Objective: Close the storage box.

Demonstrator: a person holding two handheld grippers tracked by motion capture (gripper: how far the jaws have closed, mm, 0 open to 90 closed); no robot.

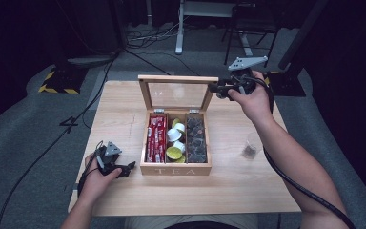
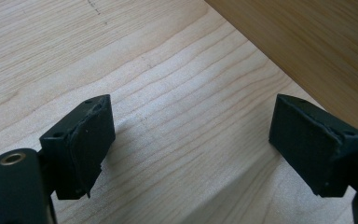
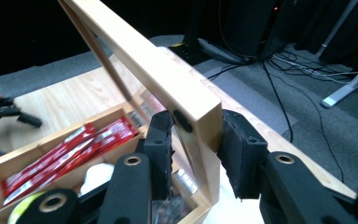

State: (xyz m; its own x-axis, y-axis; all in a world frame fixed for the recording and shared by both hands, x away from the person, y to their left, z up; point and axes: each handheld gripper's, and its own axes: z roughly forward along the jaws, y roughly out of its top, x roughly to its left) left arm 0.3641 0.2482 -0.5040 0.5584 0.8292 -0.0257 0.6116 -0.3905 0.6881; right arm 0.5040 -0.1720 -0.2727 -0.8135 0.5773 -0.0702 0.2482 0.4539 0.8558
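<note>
Lid [image 1: 177,79]: upright at the tea box's [image 1: 176,169] 12 o'clock edge, long axis 9-to-3.
Right gripper [image 3: 196,140]: pinching the lid's 3 o'clock corner.
Left gripper [image 2: 191,140]: spread, empty, at the box's 8 o'clock.

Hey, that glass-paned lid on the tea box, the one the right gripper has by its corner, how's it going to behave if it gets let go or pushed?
The lid looks stiff, so it probably swings as one piece. Standing open past upright, it would likely stay or tip backward. The right gripper pinches only one corner, so a hard push might skid or tilt the tea box.
</note>
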